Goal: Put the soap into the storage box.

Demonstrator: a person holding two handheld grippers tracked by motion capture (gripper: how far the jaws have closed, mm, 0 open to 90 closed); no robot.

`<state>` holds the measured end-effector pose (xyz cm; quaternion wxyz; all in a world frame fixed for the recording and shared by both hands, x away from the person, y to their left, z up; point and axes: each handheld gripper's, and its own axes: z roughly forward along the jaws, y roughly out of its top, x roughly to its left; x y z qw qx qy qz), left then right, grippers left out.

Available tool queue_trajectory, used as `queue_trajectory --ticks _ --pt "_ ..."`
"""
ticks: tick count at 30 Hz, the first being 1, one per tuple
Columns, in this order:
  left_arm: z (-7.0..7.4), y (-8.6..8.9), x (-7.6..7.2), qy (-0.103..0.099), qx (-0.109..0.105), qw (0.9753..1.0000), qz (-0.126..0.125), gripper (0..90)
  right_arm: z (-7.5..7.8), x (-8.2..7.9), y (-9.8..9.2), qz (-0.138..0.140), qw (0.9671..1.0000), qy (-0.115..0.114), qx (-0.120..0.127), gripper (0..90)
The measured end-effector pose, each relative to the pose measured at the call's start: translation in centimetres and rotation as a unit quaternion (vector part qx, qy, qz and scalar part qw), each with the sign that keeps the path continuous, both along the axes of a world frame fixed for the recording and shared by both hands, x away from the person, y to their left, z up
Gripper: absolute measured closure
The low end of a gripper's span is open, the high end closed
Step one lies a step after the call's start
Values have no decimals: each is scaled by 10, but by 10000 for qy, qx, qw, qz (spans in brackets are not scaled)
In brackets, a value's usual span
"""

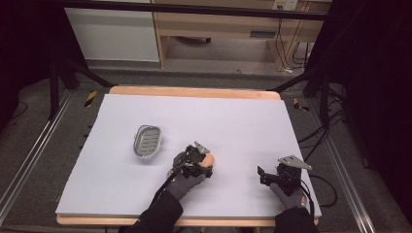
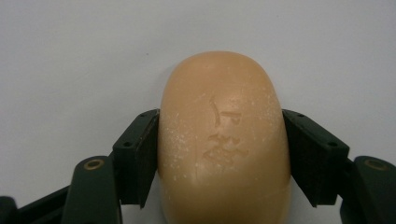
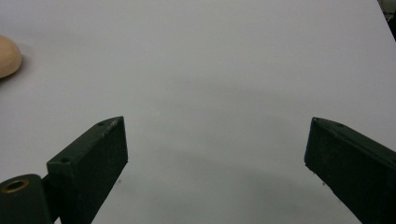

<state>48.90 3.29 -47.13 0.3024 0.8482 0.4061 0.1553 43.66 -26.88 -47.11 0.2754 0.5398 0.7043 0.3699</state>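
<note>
A tan oval soap bar (image 2: 224, 140) with a stamped mark on top sits between the black pads (image 2: 144, 154) of my left gripper (image 1: 205, 166), which is shut on its two long sides. The same soap bar (image 1: 209, 159) lies just right of the middle of the white table cover, near the front. I cannot tell whether it rests on the cover or is lifted slightly. An empty metal soap dish (image 1: 147, 141) stands to the left of it. My right gripper (image 1: 262, 176) hovers at the front right, open with nothing between its jaws (image 3: 215, 149); the soap bar (image 3: 8, 56) shows far to its left.
The white cover (image 1: 233, 121) lies on a wooden table whose rim (image 1: 194, 91) shows at the back. Black stand legs and cables (image 1: 320, 131) sit on the floor to the right of the table.
</note>
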Motion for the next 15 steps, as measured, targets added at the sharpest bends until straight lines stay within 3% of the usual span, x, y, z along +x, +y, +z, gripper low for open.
queue_trajectory --ticks 15 --pt "25 16 -15 -252 -225 9994 -98 319 0 0 0 -9 10000 2 -39 63"
